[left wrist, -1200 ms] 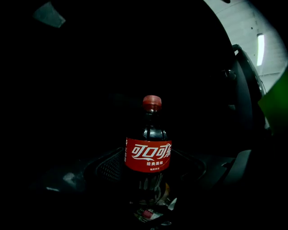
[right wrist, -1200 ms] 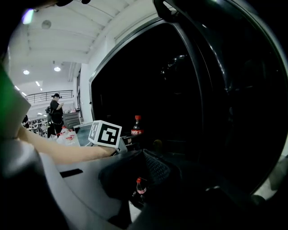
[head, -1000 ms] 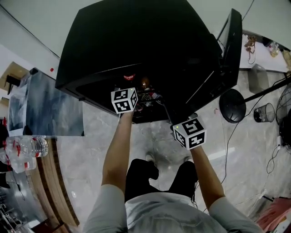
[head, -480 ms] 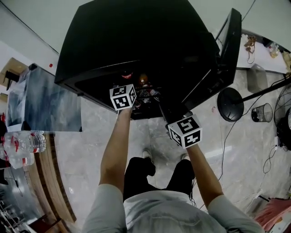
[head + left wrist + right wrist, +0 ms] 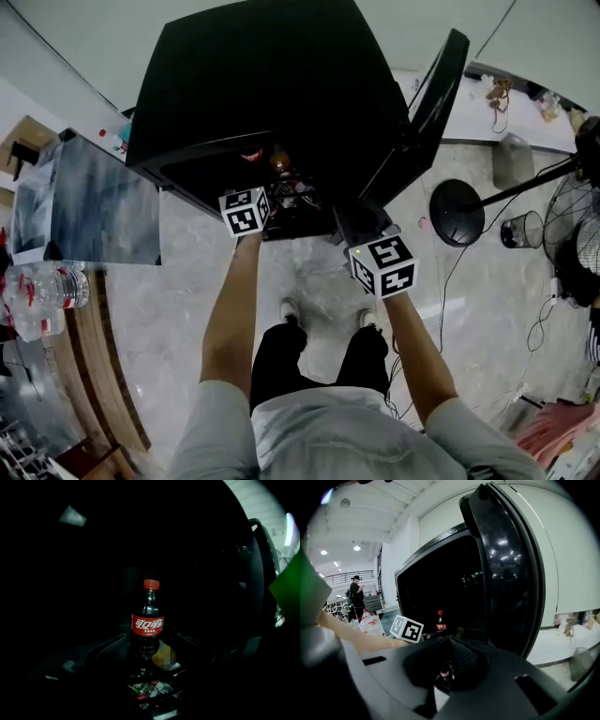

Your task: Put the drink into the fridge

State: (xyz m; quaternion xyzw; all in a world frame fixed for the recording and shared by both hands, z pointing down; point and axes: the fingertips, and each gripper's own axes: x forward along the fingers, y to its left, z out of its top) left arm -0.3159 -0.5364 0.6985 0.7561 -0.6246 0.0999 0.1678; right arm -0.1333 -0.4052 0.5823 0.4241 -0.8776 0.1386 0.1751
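A cola bottle (image 5: 147, 620) with a red cap and red label stands upright on a shelf inside the dark black fridge (image 5: 253, 84). It also shows in the right gripper view as the small bottle (image 5: 440, 622), and its red label (image 5: 251, 155) shows in the head view. My left gripper (image 5: 150, 667) is open just in front of the bottle, its jaws apart and not touching it. My right gripper (image 5: 452, 643) is shut with nothing seen in it, low in front of the fridge opening beside the open door (image 5: 431, 103). The left gripper's marker cube (image 5: 407, 629) sits at the fridge front.
More bottles or cans (image 5: 152, 691) lie on a lower shelf. Packed water bottles (image 5: 42, 300) sit on a counter at the left by a grey panel (image 5: 84, 211). A round stand base (image 5: 457, 213), a bin (image 5: 518, 230) and cables lie on the floor at right. A person (image 5: 357, 592) stands far off.
The left gripper has drawn back a little from the fridge opening, leaving the bottle standing. The right gripper has shifted slightly left, and the door now looks nearer the fridge body.
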